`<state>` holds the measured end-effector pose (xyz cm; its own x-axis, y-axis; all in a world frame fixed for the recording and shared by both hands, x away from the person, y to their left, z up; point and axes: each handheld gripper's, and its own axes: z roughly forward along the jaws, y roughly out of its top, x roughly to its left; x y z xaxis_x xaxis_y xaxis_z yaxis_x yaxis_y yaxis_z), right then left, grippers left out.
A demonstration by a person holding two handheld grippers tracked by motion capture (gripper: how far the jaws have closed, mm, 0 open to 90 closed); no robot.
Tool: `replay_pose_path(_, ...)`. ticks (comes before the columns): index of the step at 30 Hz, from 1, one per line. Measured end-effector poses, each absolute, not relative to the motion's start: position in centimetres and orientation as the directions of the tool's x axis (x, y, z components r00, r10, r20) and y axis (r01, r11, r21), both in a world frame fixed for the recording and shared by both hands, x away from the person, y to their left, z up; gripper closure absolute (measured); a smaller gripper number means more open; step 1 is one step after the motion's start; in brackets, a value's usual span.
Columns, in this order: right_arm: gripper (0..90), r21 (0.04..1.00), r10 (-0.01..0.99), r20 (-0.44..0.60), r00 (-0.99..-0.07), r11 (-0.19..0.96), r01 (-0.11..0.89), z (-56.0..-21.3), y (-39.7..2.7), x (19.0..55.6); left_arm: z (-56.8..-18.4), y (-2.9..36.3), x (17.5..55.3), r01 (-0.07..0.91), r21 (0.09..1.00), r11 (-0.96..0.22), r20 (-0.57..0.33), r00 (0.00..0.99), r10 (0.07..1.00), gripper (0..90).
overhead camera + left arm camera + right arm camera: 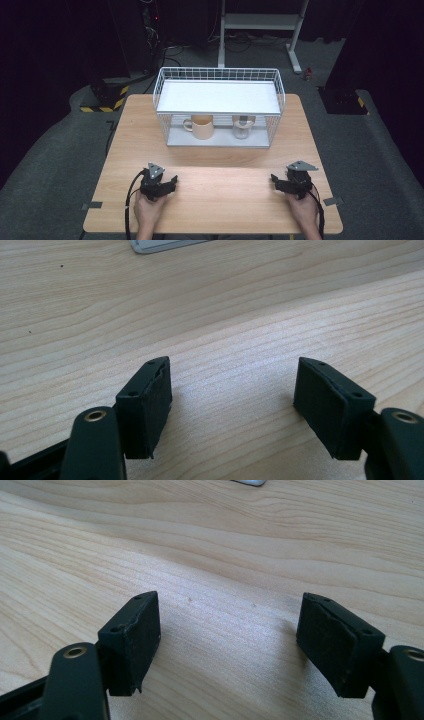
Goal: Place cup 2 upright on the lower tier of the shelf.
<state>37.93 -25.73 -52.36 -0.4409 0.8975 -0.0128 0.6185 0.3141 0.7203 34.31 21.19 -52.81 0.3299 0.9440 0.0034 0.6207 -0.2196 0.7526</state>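
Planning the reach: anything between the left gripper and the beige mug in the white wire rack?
Nothing visible: bare wooden table between left gripper and beige ceramic mug. The white wire rack has an upper shelf overhanging the mug.

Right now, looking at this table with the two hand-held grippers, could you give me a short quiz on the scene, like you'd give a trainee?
1. True or false: the beige mug stands on the top shelf of the wire rack.
2. In the high view, what stands to the right of the mug? A) a clear glass cup B) a red bowl C) a banana
3. What is between the jaws of the left gripper?

Key
1. False: it stands on the lower shelf, under the white top shelf.
2. A
3. Nothing: the jaws stand open over the bare wooden table.
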Motion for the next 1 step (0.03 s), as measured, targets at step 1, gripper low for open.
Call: replay_pose_path(1, 25.6, 0.720, 0.898, -0.012, -0.440, 0.313, 0.619, -52.36, -25.73, 37.92, -52.81, 21.19, 34.32, 0.619, 0.754, -0.221, 0.005, 0.331, 0.944, 31.6)
